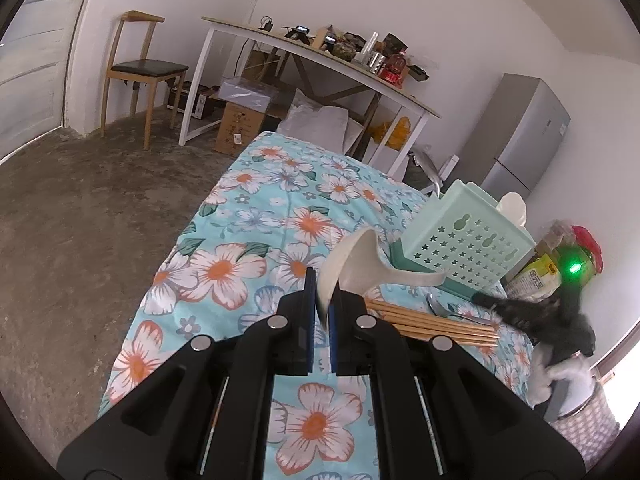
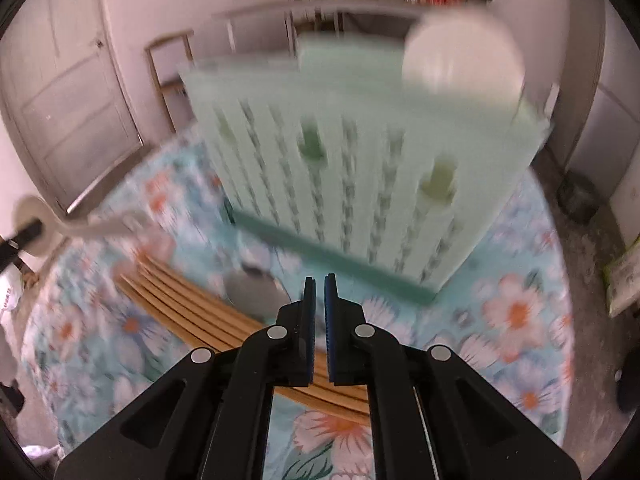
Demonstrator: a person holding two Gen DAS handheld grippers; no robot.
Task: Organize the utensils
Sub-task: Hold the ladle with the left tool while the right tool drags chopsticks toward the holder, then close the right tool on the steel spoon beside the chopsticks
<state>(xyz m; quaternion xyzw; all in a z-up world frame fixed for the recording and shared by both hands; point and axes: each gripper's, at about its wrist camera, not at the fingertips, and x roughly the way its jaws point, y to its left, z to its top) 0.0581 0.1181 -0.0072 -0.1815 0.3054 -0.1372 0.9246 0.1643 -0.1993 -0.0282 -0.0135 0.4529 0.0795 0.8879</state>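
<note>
left gripper (image 1: 323,300) jaws clenching white ladle (image 1: 352,262) by its bowl rim | right gripper (image 2: 319,300) jaws nearly closed, gripping nothing | chopsticks (image 1: 436,322) lying at 3 o'clock of ladle | green utensil holder (image 1: 464,236) standing at 1 o'clock on floral bed (image 1: 240,248)

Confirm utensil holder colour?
Mint green utensil holder, darker green base; sharpest in left wrist view.

Left wrist view is aimed along the bed; right wrist view, blurred, is held close to the caddy (image 2: 360,160). Chopsticks (image 1: 436,322) are shared.
</note>
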